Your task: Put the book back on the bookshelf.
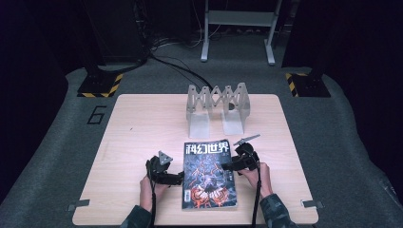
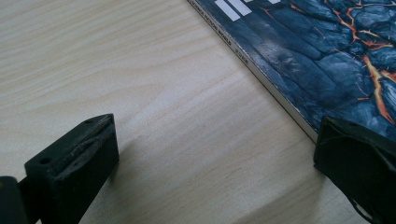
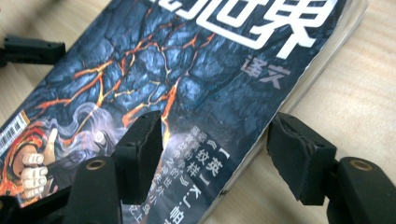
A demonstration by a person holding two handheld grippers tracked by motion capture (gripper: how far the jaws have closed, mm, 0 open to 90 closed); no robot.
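A magazine (image 1: 209,175) with a dark blue cracked-lava cover and white title lies flat near the table's front edge. My left gripper (image 1: 179,178) sits low at its left side, open. In the left gripper view the left gripper (image 2: 217,154) has bare wood between its jaws, and the magazine's spine (image 2: 275,88) runs past the right jaw. My right gripper (image 1: 227,166) is at the magazine's right edge, open. In the right gripper view the right gripper (image 3: 217,149) straddles that edge, with one jaw over the cover (image 3: 187,70) and the other over the table.
A grey metal expanding rack (image 1: 217,109) stands upright behind the magazine at mid-table. The light wooden table (image 1: 142,123) has bare room to the left and right. Black stands and cables lie on the floor beyond. The left gripper (image 3: 28,49) shows across the cover.
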